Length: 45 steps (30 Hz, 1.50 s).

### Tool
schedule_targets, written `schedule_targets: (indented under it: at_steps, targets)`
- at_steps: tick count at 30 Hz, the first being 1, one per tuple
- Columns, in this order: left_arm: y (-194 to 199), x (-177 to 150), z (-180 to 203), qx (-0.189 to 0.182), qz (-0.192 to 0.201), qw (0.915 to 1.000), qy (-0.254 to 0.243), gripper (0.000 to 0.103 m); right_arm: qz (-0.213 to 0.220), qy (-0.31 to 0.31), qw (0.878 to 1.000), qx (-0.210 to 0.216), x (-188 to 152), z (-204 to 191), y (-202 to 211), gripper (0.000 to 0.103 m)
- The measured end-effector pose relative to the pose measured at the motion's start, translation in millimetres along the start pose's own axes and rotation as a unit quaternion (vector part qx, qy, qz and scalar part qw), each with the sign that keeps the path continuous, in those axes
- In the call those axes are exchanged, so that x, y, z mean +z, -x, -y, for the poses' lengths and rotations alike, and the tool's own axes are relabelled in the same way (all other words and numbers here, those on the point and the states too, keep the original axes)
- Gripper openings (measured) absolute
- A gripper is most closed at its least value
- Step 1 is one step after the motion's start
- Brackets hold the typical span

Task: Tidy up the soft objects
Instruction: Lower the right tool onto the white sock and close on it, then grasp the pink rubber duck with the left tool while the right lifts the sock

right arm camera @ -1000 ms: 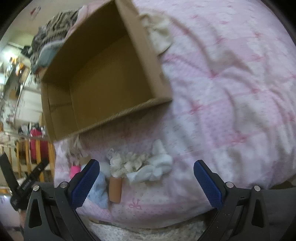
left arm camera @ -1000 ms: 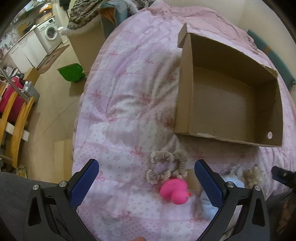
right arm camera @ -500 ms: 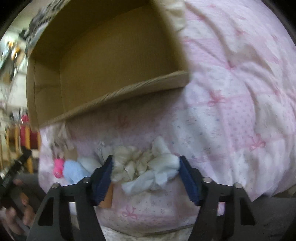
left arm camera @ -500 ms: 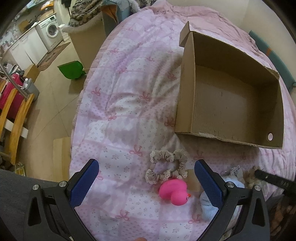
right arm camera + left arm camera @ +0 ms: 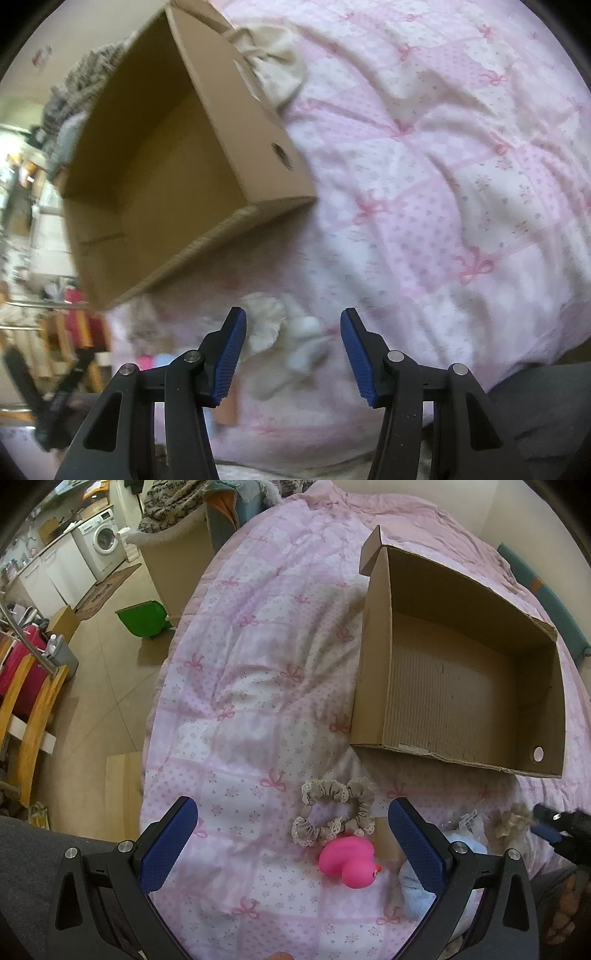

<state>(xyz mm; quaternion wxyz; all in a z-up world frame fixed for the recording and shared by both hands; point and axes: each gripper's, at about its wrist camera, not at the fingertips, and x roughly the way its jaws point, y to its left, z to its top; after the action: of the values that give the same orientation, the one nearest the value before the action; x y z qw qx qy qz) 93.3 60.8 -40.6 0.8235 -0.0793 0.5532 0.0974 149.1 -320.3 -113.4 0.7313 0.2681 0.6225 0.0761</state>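
An empty open cardboard box (image 5: pixel 461 686) lies on the pink quilt; it also shows in the right wrist view (image 5: pixel 166 177). Near the bed's front edge lie a beige lace scrunchie (image 5: pixel 334 812), a pink rubber duck (image 5: pixel 349 860), a light blue soft item (image 5: pixel 417 890) and a white fluffy soft toy (image 5: pixel 284 332). My left gripper (image 5: pixel 291 838) is open and empty above the scrunchie and duck. My right gripper (image 5: pixel 291 350) has its jaws half closed around the white fluffy toy, with gaps at both pads. Its tip shows at the left wrist view's right edge (image 5: pixel 554 823).
A cream cloth (image 5: pixel 273 74) lies behind the box. The floor to the left holds a green bin (image 5: pixel 144 618), a washing machine (image 5: pixel 103 542), wooden chairs (image 5: pixel 26 716) and a pink suitcase (image 5: pixel 14 672). A small cardboard tube (image 5: pixel 386 834) lies beside the duck.
My right gripper moved down onto the white fluffy toy and its jaws narrowed from wide open to closely around it. My left gripper stayed open and barely moved.
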Motion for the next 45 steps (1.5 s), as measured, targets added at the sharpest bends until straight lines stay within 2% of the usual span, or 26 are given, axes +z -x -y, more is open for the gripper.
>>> schedule_targets:
  at_steps: [2,5,8,12,14,15,18,21,23,25,28,30,33,34,36,40,45]
  targets:
    - [-0.2,0.3,-0.6,0.0,0.0,1.0,0.002,0.103,0.01,0.006,0.999,0.035,1.5,-0.4,12.1,0.058]
    - [-0.5,0.3,0.2,-0.001,-0.002,1.0,0.0,0.103,0.023,0.018,0.999,-0.012,-0.8,-2.8,15.7,0.058]
    - [1.1,-0.2,2.1,-0.001,0.001,1.0,-0.005,0.103,-0.014,0.025,0.999,-0.032,-3.5,-4.0,0.8,0.058]
    - [-1.2,0.4,2.3,-0.002,-0.001,1.0,-0.004,0.103,-0.04,0.076,0.994,-0.064,-6.8,-20.1,-17.8,0.058]
    - [-2.9,1.9,0.1,-0.004,-0.004,1.0,0.002,0.103,-0.047,0.107,0.989,-0.093,-8.7,-32.1,-30.6,0.048]
    - [-3.7,3.2,-1.9,-0.004,-0.004,1.0,0.007,0.103,-0.052,0.121,0.985,-0.108,-11.4,-32.5,-34.8,0.033]
    - [-5.4,5.1,-11.3,0.0,-0.004,0.9997,0.025,0.103,-0.052,0.149,0.978,-0.136,-20.5,-35.9,-37.0,0.027]
    - [-8.8,6.7,-22.8,0.006,-0.008,0.999,0.045,0.103,-0.03,0.155,0.979,-0.127,-27.0,-45.4,-25.5,0.026]
    - [-12.7,6.4,-27.0,0.005,-0.016,0.9986,0.051,0.103,0.001,0.147,0.982,-0.117,-31.3,-46.2,-5.8,0.026]
    - [-20.3,4.7,-27.3,0.001,-0.032,0.9981,0.053,0.102,0.024,0.138,0.986,-0.09,-33.7,-46.6,16.2,0.026]
    - [-32.8,-1.0,-19.0,-0.014,-0.065,0.9969,0.043,0.091,0.082,0.151,0.984,-0.05,-41.2,-50.7,48.9,0.026]
    - [-40.1,-6.8,-8.0,-0.026,-0.085,0.9957,0.027,0.089,0.109,0.167,0.979,-0.033,-40.4,-57.0,59.4,0.026]
    - [-47.1,-14.4,14.3,-0.062,-0.11,0.9919,-0.008,0.079,0.103,0.178,0.978,-0.037,-42.4,-58.6,54.2,0.026]
    - [-49.4,-17.4,23.5,-0.066,-0.117,0.9906,-0.026,0.079,0.093,0.176,0.979,-0.039,-43.0,-56.2,50.8,0.026]
    - [-54.5,-23.3,36.0,-0.063,-0.124,0.9891,-0.049,0.079,0.09,0.177,0.979,-0.043,-45.9,-57.0,47.9,0.026]
    - [-65.7,-31.7,50.1,-0.065,-0.142,0.9855,-0.067,0.066,0.097,0.184,0.978,-0.035,-45.5,-67.6,41.7,0.026]
    - [-76.1,-35.6,59.1,-0.061,-0.153,0.9832,-0.079,0.065,0.087,0.197,0.976,-0.044,-50.1,-72.4,28.7,0.026]
